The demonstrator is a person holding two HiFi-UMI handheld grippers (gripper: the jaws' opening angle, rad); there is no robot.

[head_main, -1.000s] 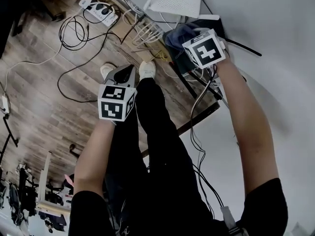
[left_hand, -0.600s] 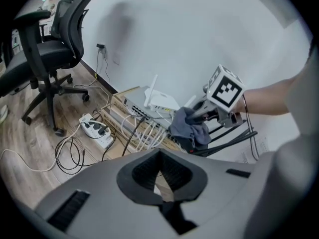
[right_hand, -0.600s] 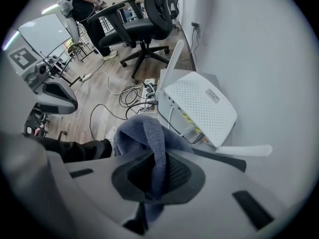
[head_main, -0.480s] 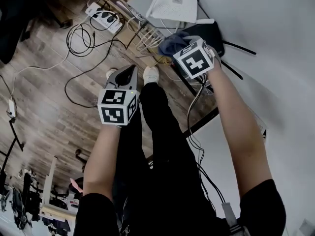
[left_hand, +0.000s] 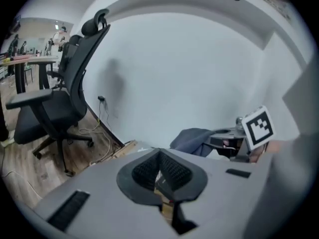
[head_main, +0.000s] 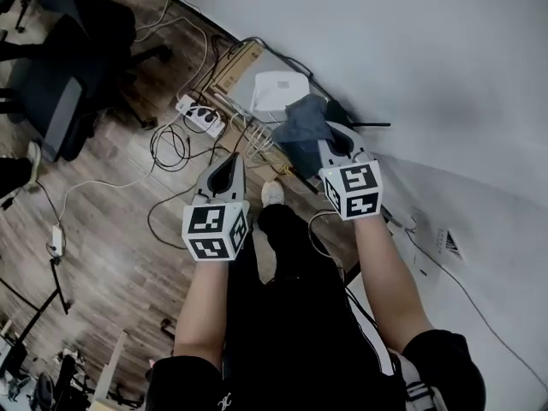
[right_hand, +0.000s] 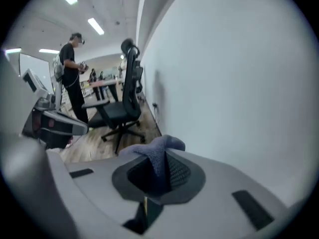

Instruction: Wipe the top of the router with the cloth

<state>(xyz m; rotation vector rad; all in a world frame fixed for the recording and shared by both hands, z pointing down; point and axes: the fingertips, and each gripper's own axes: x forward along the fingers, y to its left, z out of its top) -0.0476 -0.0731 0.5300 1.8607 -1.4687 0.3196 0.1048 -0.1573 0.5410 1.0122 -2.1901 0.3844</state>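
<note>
Blue-grey knit cloth (right_hand: 158, 153), soft and bunched, is pinched in the right gripper (head_main: 336, 144), at 5 o'clock of the router (head_main: 278, 92), a smooth white rounded box. I'd spread the cloth flat on top and sweep lightly. The left gripper (left_hand: 159, 156), at the router's 7 o'clock, has its jaws together on nothing.

Slate-blue woven cloth (right_hand: 159, 151): dull blue-grey, plain, fine mesh-like weave.
White plastic router (head_main: 278, 92): plain white casing.
Left gripper (left_hand: 160, 176) and right gripper (right_hand: 154, 179): pale grey shells with black cross-hatched pads.
Marker cubes (head_main: 214, 229): white faces with black square-block patterns.
Wood-plank floor (head_main: 103, 221): mid-brown with streaked grain.
Black office chair (left_hand: 60, 103): black throughout.
Wall (head_main: 411, 50): plain off-white.
White power strip (head_main: 201, 114): white with dark sockets.
Loose floor cables (head_main: 171, 144): some black, some white.
</note>
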